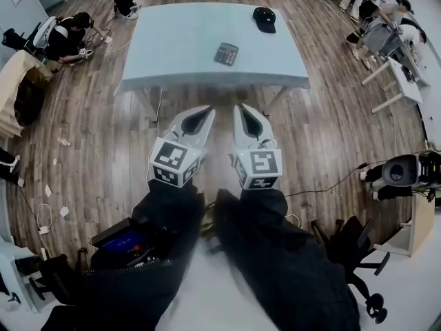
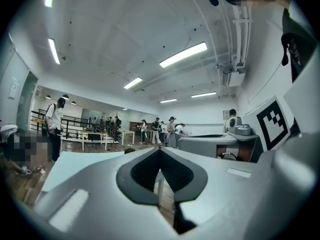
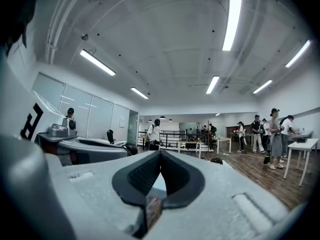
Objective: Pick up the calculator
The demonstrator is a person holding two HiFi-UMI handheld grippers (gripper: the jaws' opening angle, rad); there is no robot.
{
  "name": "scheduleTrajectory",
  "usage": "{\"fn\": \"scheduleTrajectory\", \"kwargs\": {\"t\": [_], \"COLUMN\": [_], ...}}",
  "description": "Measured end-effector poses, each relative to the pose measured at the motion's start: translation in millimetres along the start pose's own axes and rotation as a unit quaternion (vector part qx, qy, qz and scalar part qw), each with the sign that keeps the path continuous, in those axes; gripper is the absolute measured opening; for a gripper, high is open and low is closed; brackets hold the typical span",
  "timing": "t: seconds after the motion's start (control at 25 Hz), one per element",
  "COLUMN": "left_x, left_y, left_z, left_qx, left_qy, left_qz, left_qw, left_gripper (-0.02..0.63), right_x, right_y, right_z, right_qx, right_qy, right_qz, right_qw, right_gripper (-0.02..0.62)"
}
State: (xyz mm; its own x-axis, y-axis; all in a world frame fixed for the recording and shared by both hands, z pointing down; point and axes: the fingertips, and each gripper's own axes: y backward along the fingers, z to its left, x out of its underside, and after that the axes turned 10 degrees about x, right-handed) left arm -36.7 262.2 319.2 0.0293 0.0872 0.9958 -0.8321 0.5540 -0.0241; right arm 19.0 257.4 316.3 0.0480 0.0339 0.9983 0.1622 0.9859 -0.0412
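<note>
A dark grey calculator (image 1: 226, 54) lies flat on the pale blue table (image 1: 179, 47), right of its middle and toward the near edge. In the head view my left gripper (image 1: 209, 111) and right gripper (image 1: 239, 108) hang side by side, level, short of the table's near edge and well apart from the calculator. Both stand shut with nothing between the jaws. The left gripper view shows its dark pads (image 2: 145, 171) meeting at the tip, and the right gripper view shows its pads (image 3: 145, 176) the same. I cannot make out the calculator in either gripper view.
A black cap (image 1: 264, 19) sits at the table's far right corner. A person (image 1: 69, 36) crouches on the wooden floor at the far left, with cables nearby. White desks (image 1: 400, 67) and people stand at the right. An office chair (image 1: 351, 254) is at the lower right.
</note>
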Motion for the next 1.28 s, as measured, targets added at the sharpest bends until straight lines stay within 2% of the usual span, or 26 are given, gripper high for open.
{"fn": "scheduleTrajectory", "kwargs": {"t": [0.36,0.56,0.84,1.08,1.28], "left_x": [24.9,37.5,50.9,59.5,71.0], "left_y": [11.2,24.3,27.9,10.1,-12.0], "left_z": [7.6,31.3,53.6,65.8,92.4], "left_qx": [0.006,0.012,0.012,0.009,-0.009], "left_qy": [0.023,0.037,0.054,0.061,0.066], "left_qz": [0.020,0.030,0.038,0.041,0.045], "left_qw": [0.9995,0.9988,0.9977,0.9973,0.9967], "left_gripper": [0.002,0.002,0.002,0.002,0.002], "right_x": [34.1,49.4,65.2,82.2,99.8], "right_y": [0.8,-14.6,-26.4,-42.4,-76.5], "right_z": [2.1,14.7,28.2,12.0,-4.5], "right_qx": [0.018,0.031,0.026,0.028,0.019], "right_qy": [-0.012,-0.019,-0.016,-0.028,-0.035], "right_qz": [0.042,0.064,0.082,0.101,0.110], "right_qw": [0.999,0.997,0.996,0.994,0.993], "right_gripper": [-0.002,-0.002,-0.002,-0.002,-0.002]}}
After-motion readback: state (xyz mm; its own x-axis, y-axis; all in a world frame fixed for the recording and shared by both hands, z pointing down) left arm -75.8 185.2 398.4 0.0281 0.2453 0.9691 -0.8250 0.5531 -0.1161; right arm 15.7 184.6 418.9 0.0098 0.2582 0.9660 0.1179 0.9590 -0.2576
